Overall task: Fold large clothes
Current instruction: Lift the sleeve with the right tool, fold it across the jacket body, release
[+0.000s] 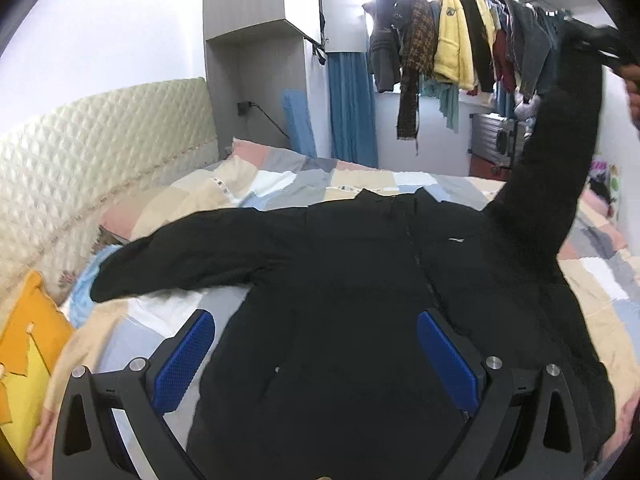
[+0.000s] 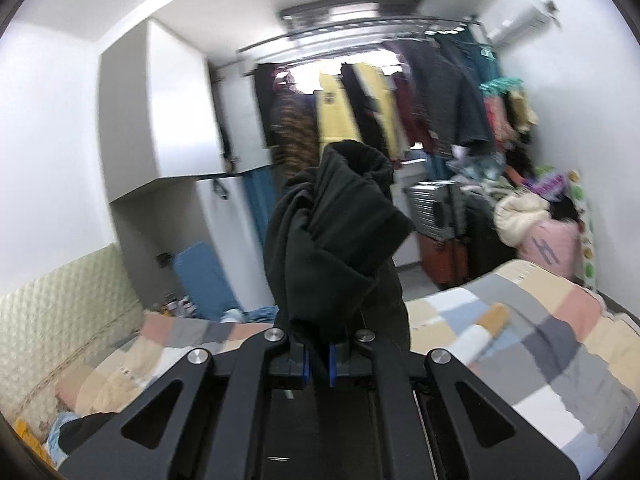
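A black zip-up fleece jacket (image 1: 360, 280) lies front up on the patchwork bed cover (image 1: 280, 184). Its left sleeve (image 1: 172, 260) stretches flat toward the headboard. Its right sleeve (image 1: 560, 152) is pulled up high into the air. My right gripper (image 2: 318, 360) is shut on that sleeve's cuff (image 2: 332, 232), which bunches above the blue pads; the same gripper (image 1: 600, 46) shows at the top right of the left wrist view. My left gripper (image 1: 316, 344) hovers open over the jacket's lower front, its blue pads (image 1: 184, 360) wide apart with nothing pinched.
A quilted cream headboard (image 1: 80, 160) runs along the left. Yellow and orange pillows (image 1: 28, 344) lie at the bed's left corner. A rail of hanging clothes (image 1: 460, 48) fills the far wall, with suitcases (image 2: 448, 240) and piled items beside the bed.
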`<state>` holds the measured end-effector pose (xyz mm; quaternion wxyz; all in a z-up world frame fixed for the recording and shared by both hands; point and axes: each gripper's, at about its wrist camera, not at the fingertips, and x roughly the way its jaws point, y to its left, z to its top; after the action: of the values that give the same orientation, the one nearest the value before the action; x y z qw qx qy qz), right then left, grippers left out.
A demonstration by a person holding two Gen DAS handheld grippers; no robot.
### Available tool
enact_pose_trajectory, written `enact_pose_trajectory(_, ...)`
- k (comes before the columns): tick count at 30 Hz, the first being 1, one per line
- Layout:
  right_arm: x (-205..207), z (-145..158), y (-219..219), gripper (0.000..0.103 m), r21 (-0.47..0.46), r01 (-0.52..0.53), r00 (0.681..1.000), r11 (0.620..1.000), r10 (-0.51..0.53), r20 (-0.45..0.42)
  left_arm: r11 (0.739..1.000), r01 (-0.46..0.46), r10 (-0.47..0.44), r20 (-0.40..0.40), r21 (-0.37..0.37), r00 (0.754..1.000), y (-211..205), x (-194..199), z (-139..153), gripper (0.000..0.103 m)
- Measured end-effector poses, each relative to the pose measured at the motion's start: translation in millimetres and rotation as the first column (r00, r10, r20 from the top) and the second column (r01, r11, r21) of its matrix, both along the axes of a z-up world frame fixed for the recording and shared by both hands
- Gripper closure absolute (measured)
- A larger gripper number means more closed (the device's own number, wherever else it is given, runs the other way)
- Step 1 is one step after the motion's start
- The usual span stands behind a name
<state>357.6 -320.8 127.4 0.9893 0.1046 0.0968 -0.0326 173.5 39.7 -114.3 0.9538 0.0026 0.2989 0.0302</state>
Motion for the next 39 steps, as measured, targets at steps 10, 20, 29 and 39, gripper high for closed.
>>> enact_pose_trajectory(10,25,-48,165,0.097,-0.141,-0.184,0.982,0.973,0.177,-0.065,0.992,-0.07,0.074,0.038,-0.101,0.997,65,-3,-19,0.001)
enact_pose_trajectory(20,68,-185,287,0.097,-0.175,-0.344,0.921,0.923,0.295,-0.255,0.988,-0.117,0.125,0.073,-0.103,0.989,102,5,-33,0.001)
enact_pose_trajectory(29,88,-322,348,0.097,-0.124,-0.44,0.809,0.889,0.333,-0.485,0.985,-0.124,0.129,0.034,-0.122,0.991,111,21,-49,0.001)
enact_pose_trajectory(39,104,-378,354,0.095,-0.08,-0.466,0.722,0.881,0.327,-0.609,0.985,-0.105,0.105,-0.009,-0.134,0.994,109,32,-62,0.001)
